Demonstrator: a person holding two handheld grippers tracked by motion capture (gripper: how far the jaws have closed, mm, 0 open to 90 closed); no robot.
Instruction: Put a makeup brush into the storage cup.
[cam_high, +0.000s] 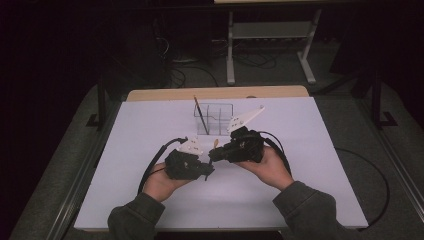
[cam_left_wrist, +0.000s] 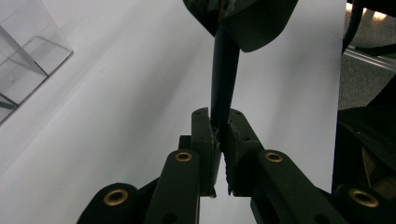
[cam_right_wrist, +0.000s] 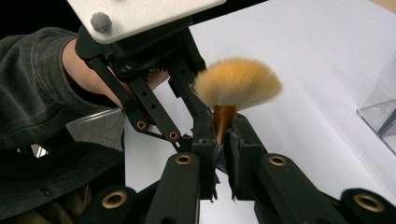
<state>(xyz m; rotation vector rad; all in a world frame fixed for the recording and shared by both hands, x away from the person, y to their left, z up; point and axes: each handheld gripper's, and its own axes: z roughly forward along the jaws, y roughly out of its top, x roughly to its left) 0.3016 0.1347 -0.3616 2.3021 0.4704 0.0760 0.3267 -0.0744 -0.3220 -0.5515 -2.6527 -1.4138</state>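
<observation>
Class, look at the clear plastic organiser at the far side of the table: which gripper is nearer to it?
Right. The right gripper sits just in front of the clear organiser; the left gripper is lower down, nearer the person. Both clamp the same brush.

Orange-tan fan brush bristles (cam_right_wrist: 238, 81), dark blue handle (cam_left_wrist: 224, 74), black tongs (cam_right_wrist: 219, 140), white table (cam_high: 300, 150)

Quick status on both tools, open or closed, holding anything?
Left tool: closed on the brush handle.
Right tool: closed on the same brush, at the ferrule below the bristles.
</observation>
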